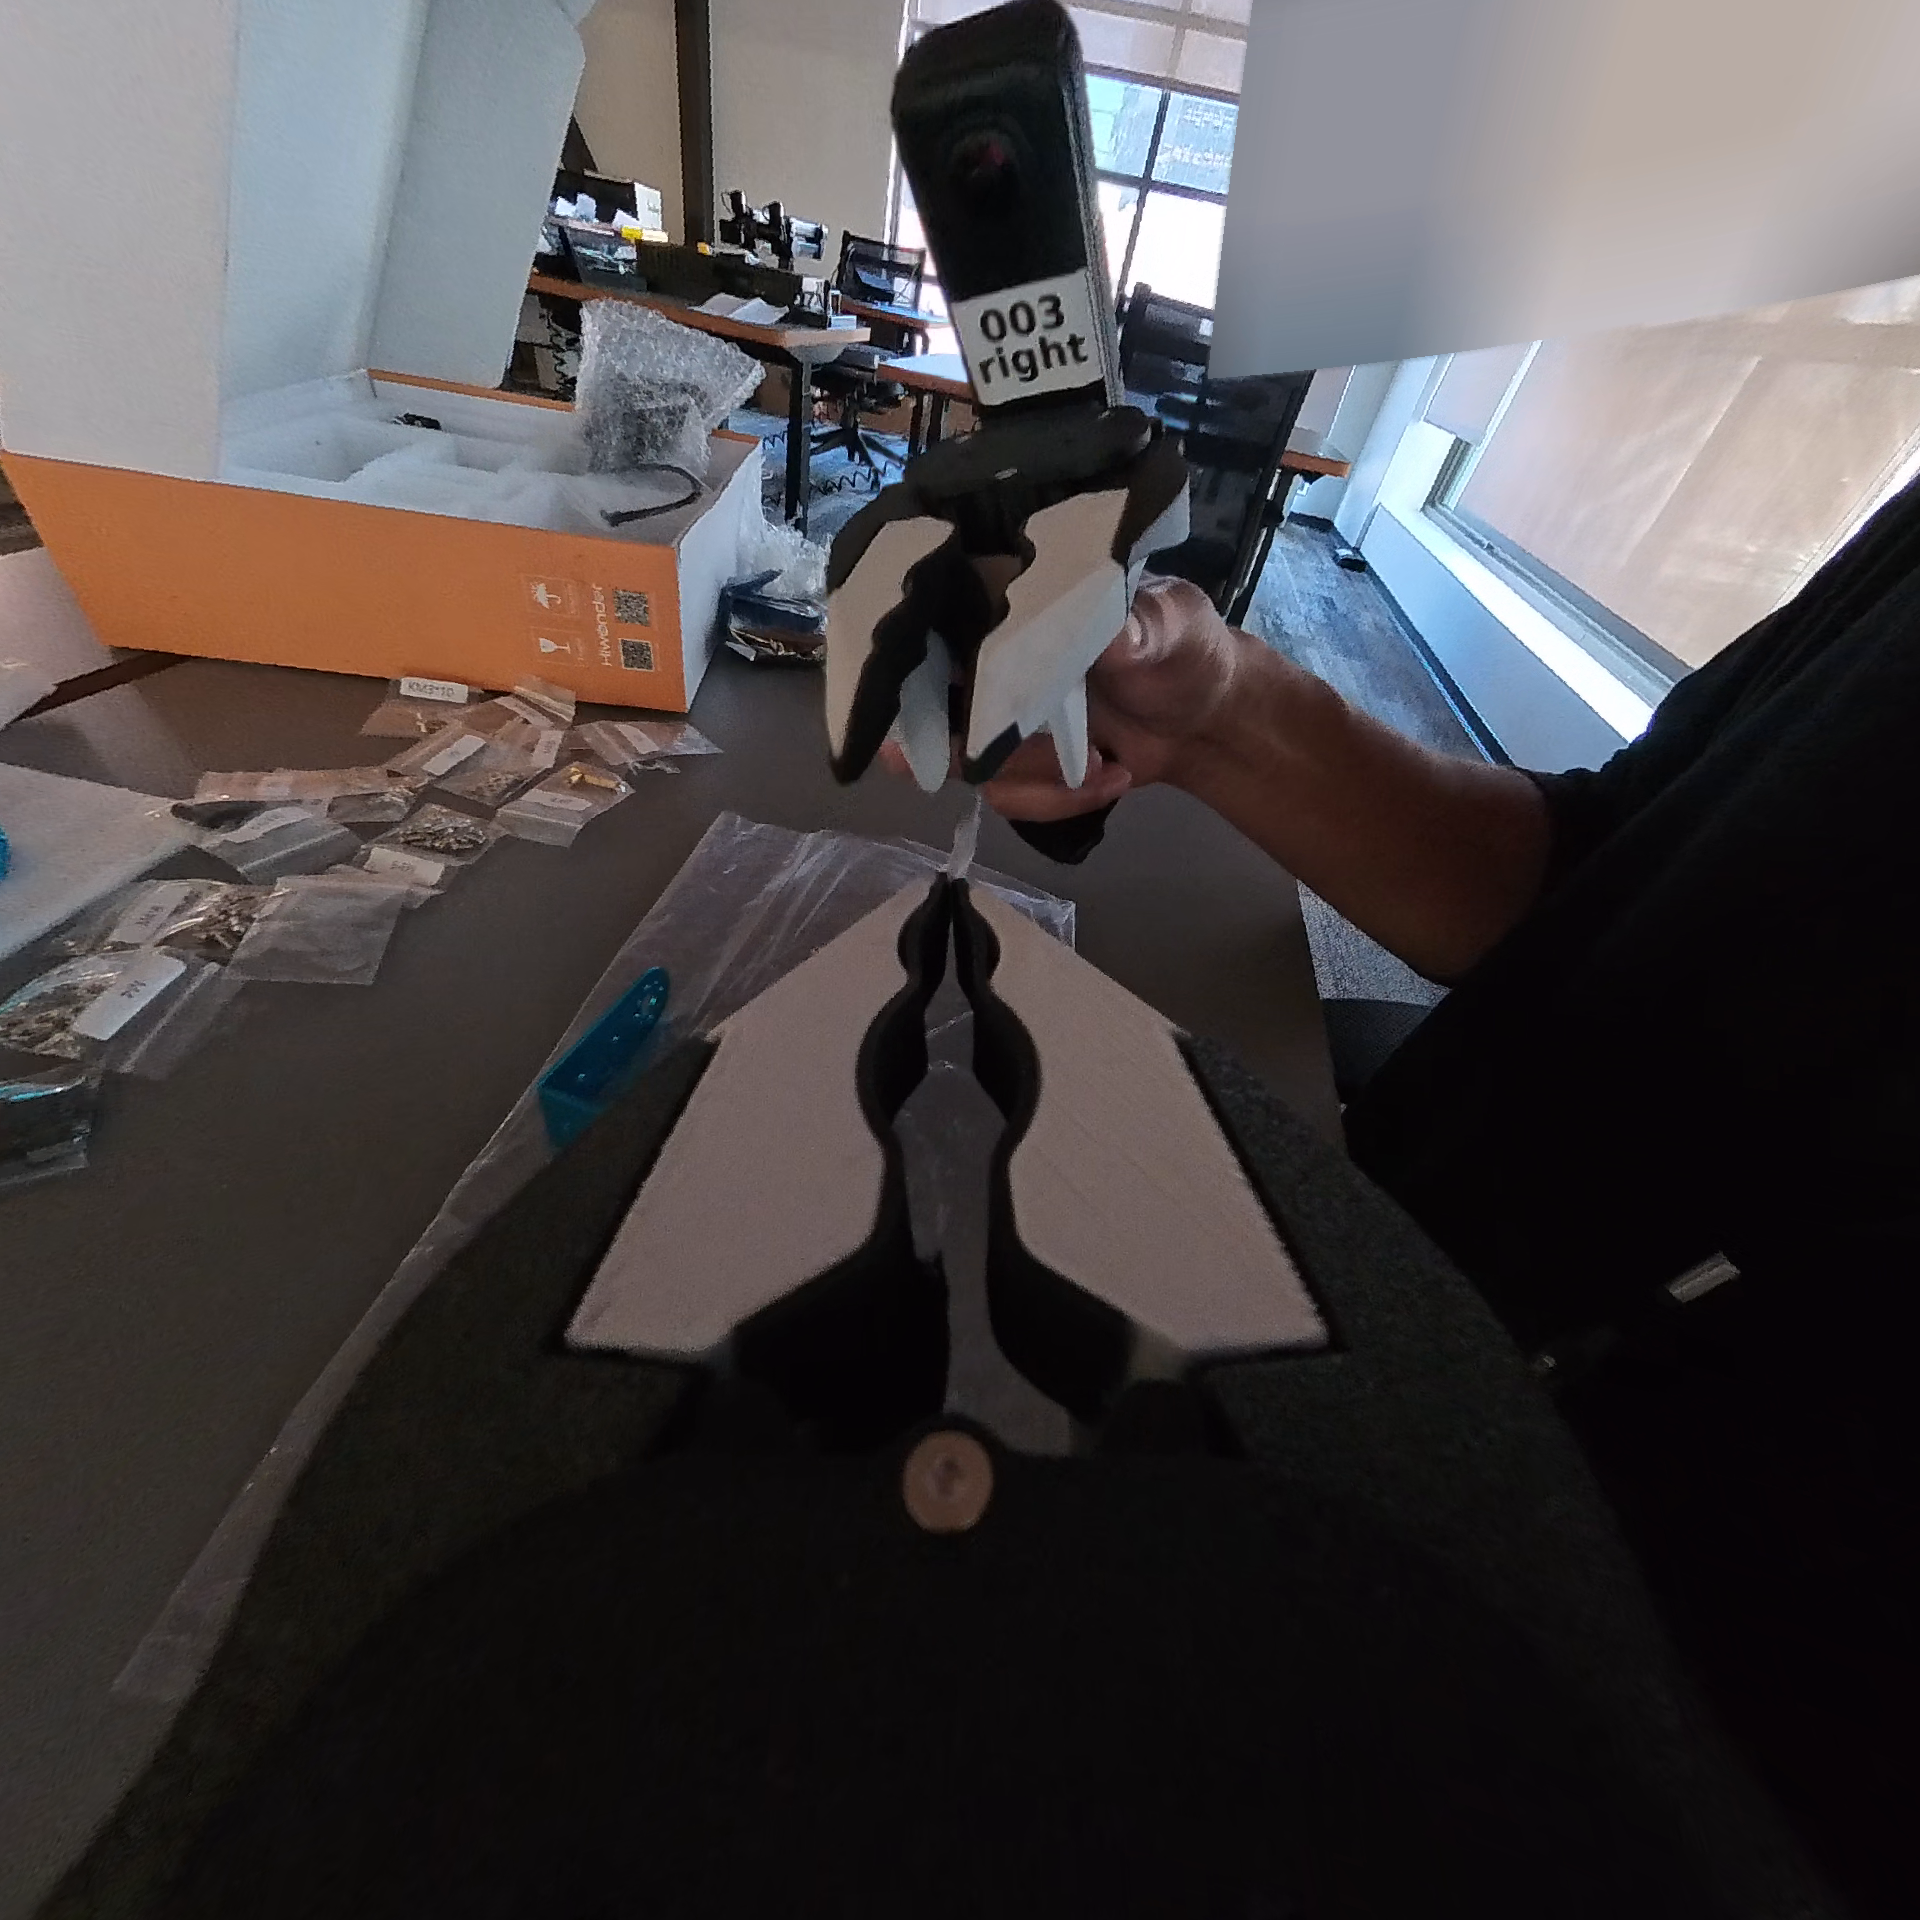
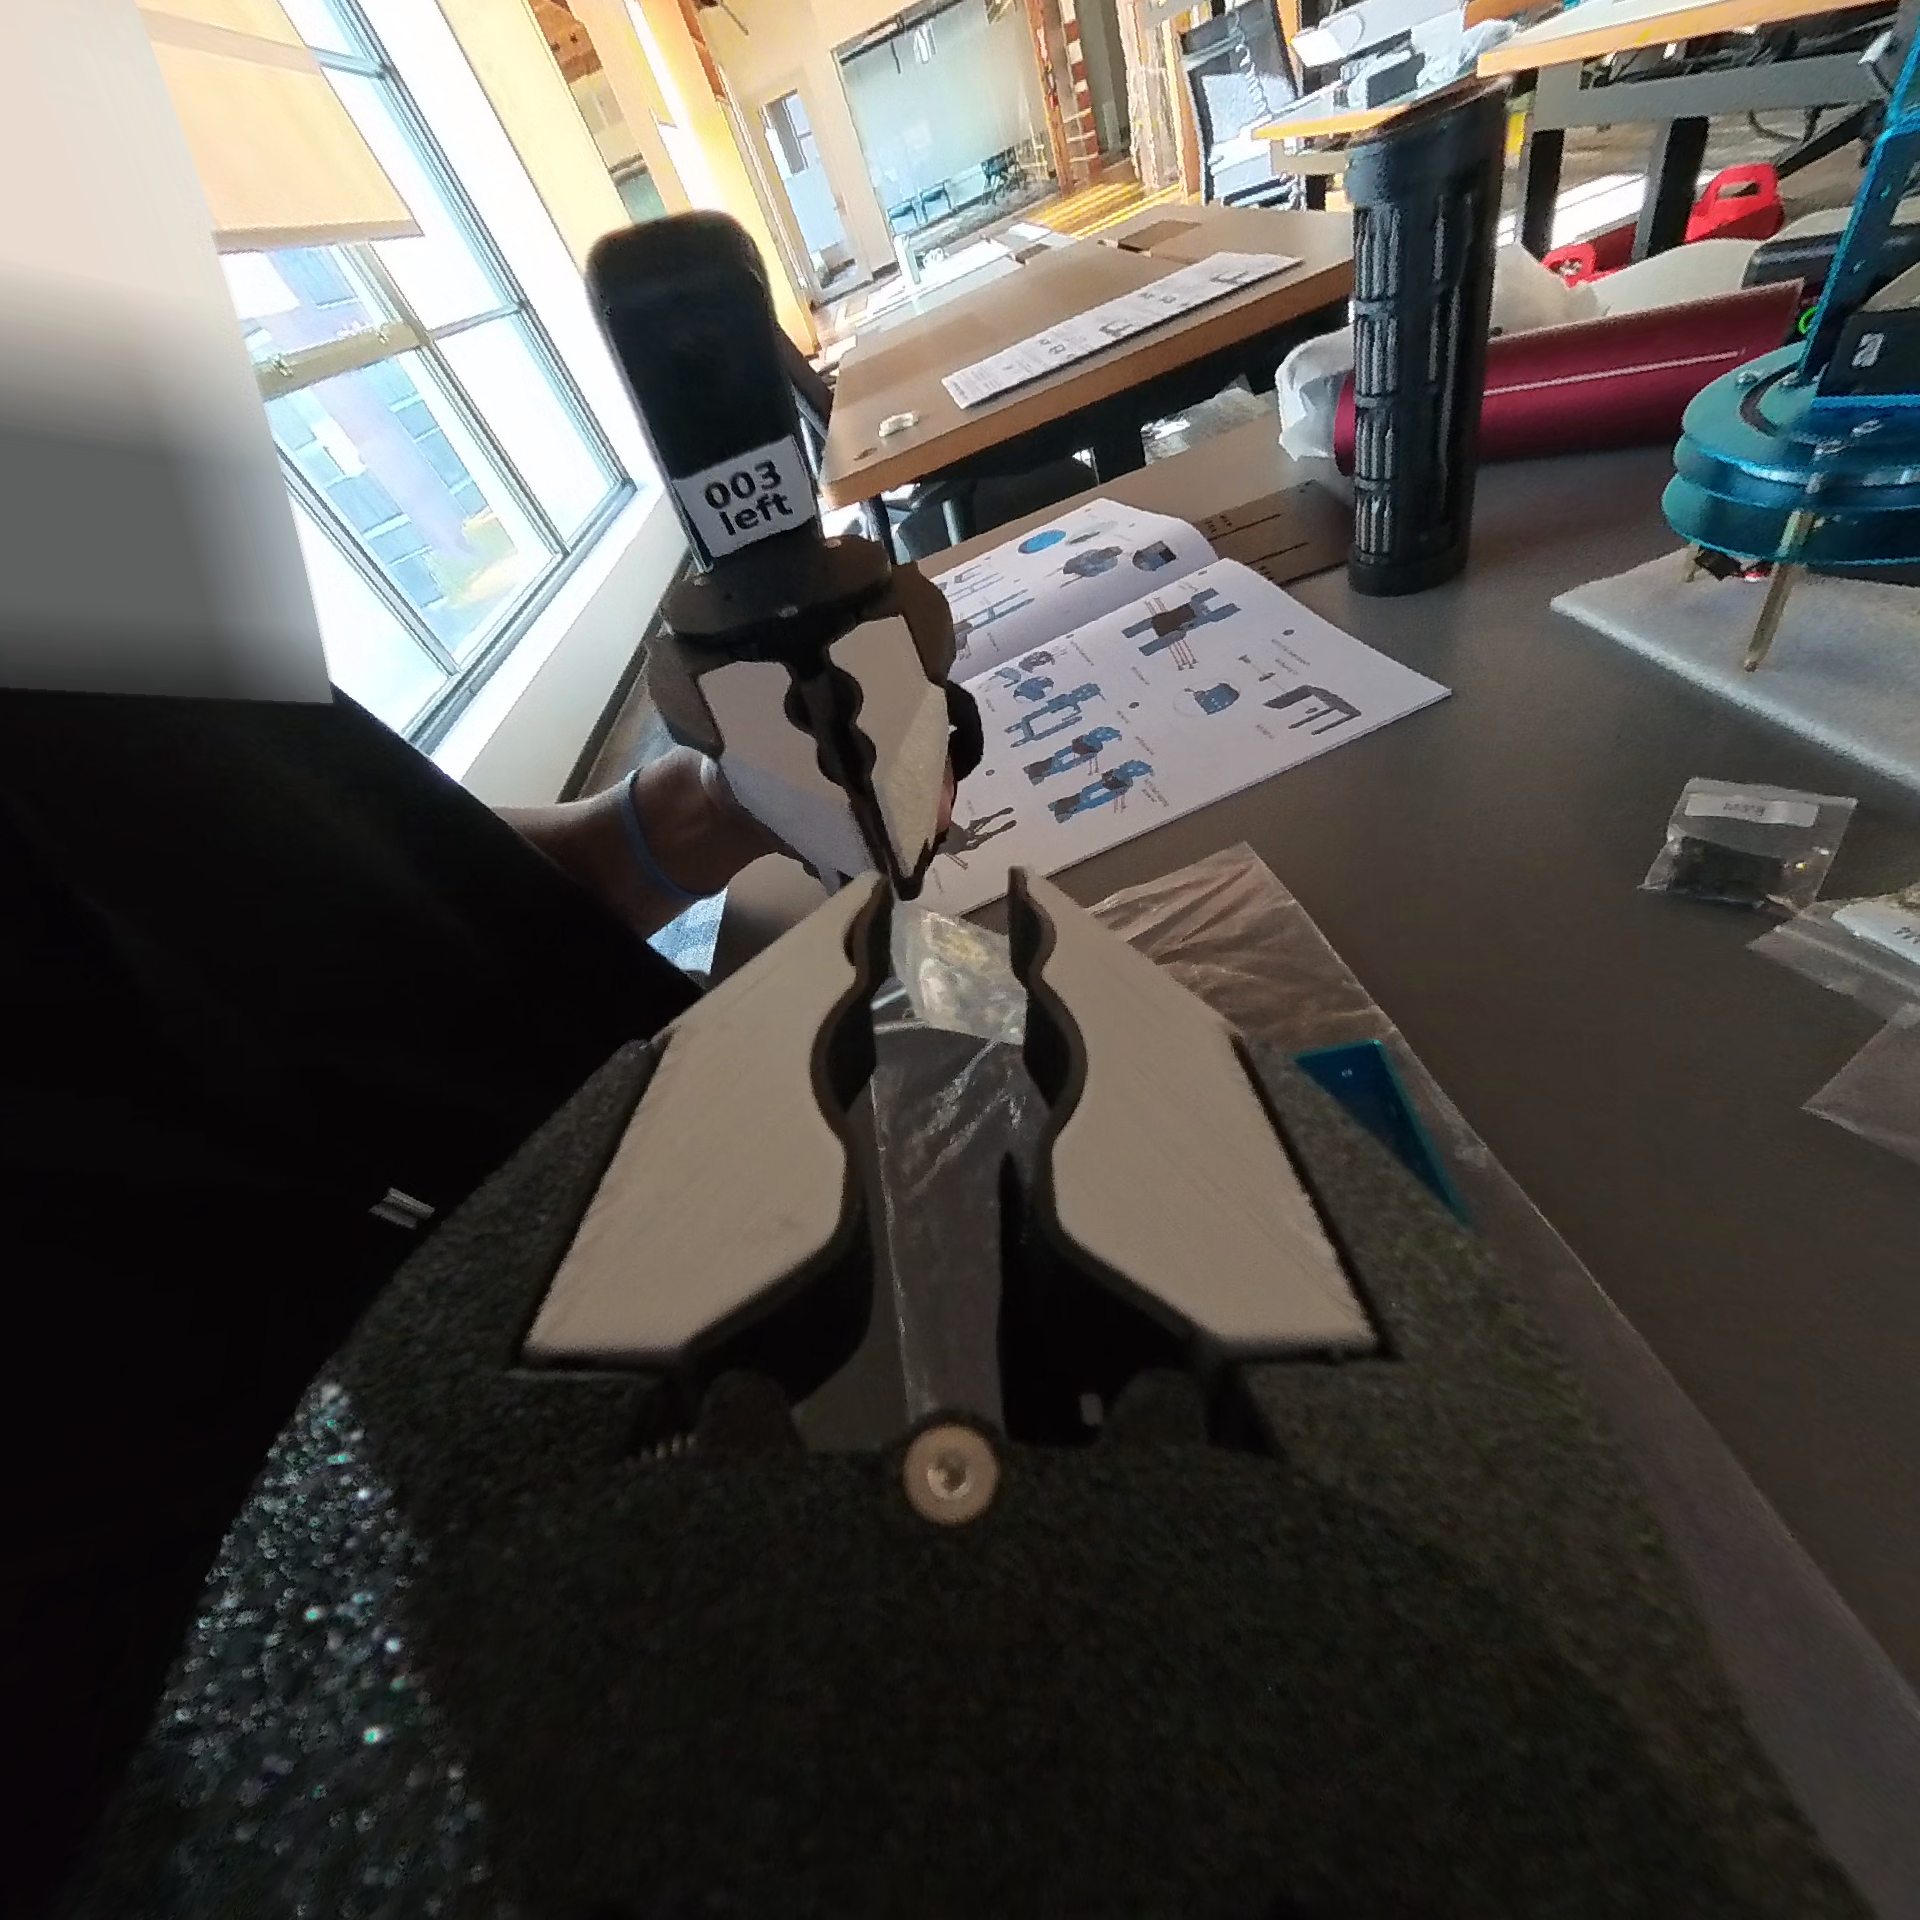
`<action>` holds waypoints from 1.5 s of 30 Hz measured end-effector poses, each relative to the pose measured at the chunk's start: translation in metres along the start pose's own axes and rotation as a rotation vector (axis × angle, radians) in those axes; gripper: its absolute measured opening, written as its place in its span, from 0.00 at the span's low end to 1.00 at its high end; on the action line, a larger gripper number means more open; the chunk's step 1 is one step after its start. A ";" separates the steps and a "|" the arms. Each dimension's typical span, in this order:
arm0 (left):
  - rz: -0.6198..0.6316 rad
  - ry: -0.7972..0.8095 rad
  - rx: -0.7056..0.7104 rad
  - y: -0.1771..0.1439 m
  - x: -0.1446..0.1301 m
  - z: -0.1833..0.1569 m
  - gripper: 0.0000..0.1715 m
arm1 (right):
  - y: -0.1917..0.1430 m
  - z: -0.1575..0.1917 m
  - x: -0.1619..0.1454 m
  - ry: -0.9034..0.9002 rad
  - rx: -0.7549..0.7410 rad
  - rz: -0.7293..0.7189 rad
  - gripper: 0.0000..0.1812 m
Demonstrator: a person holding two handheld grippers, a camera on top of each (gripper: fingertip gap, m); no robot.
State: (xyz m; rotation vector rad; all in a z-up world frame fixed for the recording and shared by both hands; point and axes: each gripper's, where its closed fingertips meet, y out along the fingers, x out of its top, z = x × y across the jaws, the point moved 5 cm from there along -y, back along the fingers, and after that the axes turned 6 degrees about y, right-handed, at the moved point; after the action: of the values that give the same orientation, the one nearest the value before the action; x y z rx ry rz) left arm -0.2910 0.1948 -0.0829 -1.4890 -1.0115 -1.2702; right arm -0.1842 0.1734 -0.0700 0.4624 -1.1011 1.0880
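Note:
My left gripper (image 1: pixel 954 885) is shut on a small clear plastic bag (image 1: pixel 966 834) and holds it above the dark table (image 1: pixel 312 1195). In the right wrist view the left gripper (image 2: pixel 906 881) pinches the bag's top corner, and the bag (image 2: pixel 951 971), with small metal parts inside, hangs below it. My right gripper (image 2: pixel 951 885) is open, with one finger on each side of the bag and not touching it. It also shows in the left wrist view (image 1: pixel 961 769), open, just beyond the left fingertips.
A large clear plastic bag (image 1: pixel 810 904) and a blue metal bracket (image 1: pixel 613 1049) lie under the grippers. Several small hardware bags (image 1: pixel 436 790) and an orange box (image 1: pixel 364 582) are to the left. An open booklet (image 2: pixel 1143 665), black cylinder (image 2: pixel 1413 343) and blue robot base (image 2: pixel 1787 468) stand beyond. The grippers are tip to tip, or close to it.

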 end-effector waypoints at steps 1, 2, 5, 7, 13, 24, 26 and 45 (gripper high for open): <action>0.000 -0.001 0.000 0.000 0.000 0.000 0.00 | 0.000 0.000 -0.001 -0.003 -0.007 0.007 0.12; -0.001 -0.002 -0.002 0.000 0.000 0.000 0.00 | 0.001 -0.001 -0.003 -0.010 -0.018 0.021 0.12; 0.003 -0.005 -0.007 0.000 0.000 -0.001 0.00 | 0.003 -0.001 -0.007 -0.012 -0.022 0.040 0.12; 0.008 -0.006 -0.008 0.001 -0.001 -0.001 0.00 | 0.003 -0.002 -0.007 -0.012 -0.029 0.039 0.12; 0.010 -0.012 -0.008 0.001 -0.002 -0.001 0.00 | 0.004 -0.001 -0.009 -0.024 -0.040 0.058 0.12; 0.024 -0.013 -0.016 0.002 -0.004 -0.002 0.00 | 0.004 -0.002 -0.010 -0.044 -0.061 0.080 0.10; 0.021 -0.014 -0.012 0.002 -0.005 -0.001 0.00 | 0.003 -0.001 -0.010 -0.045 -0.057 0.084 0.10; 0.027 -0.007 -0.012 0.002 -0.005 -0.003 0.00 | 0.004 0.001 -0.011 -0.068 -0.066 0.110 0.10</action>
State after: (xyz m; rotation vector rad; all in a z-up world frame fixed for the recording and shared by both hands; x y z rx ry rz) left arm -0.2903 0.1911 -0.0878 -1.5124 -0.9868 -1.2552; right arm -0.1880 0.1693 -0.0802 0.3924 -1.2300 1.1355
